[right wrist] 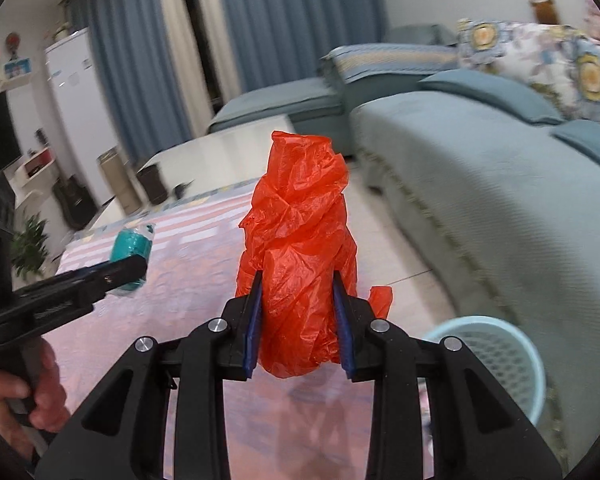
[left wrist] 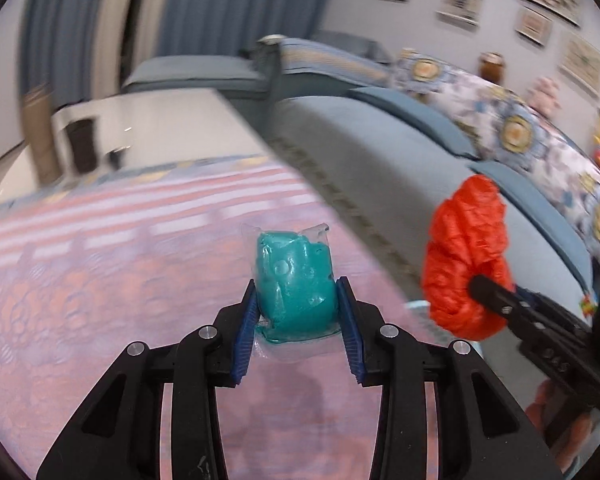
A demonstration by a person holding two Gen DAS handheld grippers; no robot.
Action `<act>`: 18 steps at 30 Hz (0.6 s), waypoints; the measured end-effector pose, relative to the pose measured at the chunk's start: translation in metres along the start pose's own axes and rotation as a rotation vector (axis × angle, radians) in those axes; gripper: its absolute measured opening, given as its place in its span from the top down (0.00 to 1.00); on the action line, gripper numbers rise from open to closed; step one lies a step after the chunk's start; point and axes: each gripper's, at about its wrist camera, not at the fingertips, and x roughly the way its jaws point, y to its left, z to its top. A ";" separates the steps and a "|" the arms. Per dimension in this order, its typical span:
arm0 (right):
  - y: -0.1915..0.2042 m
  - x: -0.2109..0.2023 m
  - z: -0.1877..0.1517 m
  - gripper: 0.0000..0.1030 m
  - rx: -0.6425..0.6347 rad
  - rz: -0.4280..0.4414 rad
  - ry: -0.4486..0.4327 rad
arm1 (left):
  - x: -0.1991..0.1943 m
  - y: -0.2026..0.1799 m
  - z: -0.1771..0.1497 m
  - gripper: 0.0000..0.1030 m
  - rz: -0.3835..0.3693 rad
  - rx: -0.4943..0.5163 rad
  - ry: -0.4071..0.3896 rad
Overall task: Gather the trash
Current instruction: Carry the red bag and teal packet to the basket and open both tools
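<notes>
No readable writing anywhere. Left hand-held gripper (left wrist: 298, 312) clamped on a teal packet (left wrist: 296, 280) in clear wrap, raised above the pink patterned worktop (left wrist: 100, 288). Right hand-held gripper (right wrist: 299, 320) pinching a crumpled red plastic bag (right wrist: 300, 248), also aloft. Pale blue mesh basket (right wrist: 496, 356) by the sofa (right wrist: 480, 184), plain only in the right wrist view; framed wall pictures (left wrist: 460, 4) clear only from the left.

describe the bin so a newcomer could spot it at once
Find the long blue-grey sofa along the right of the room. At the foot of its front edge, on the floor beside the pink patterned rug, stands the wastebasket. It is a small round pale-blue plastic basket with a mesh wall, the only open container near the right gripper, whose jaws hold the red plastic bag.
</notes>
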 end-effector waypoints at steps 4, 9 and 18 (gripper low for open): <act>-0.048 -0.023 -0.006 0.73 0.056 -0.087 0.000 | 0.012 -0.055 0.002 0.65 -0.085 0.045 0.020; -0.113 -0.022 -0.030 0.73 0.169 -0.165 0.095 | 0.044 -0.115 -0.015 0.64 -0.178 0.124 0.079; -0.191 0.023 -0.082 0.69 0.362 -0.229 0.305 | 0.119 -0.157 -0.064 0.61 -0.293 0.192 0.288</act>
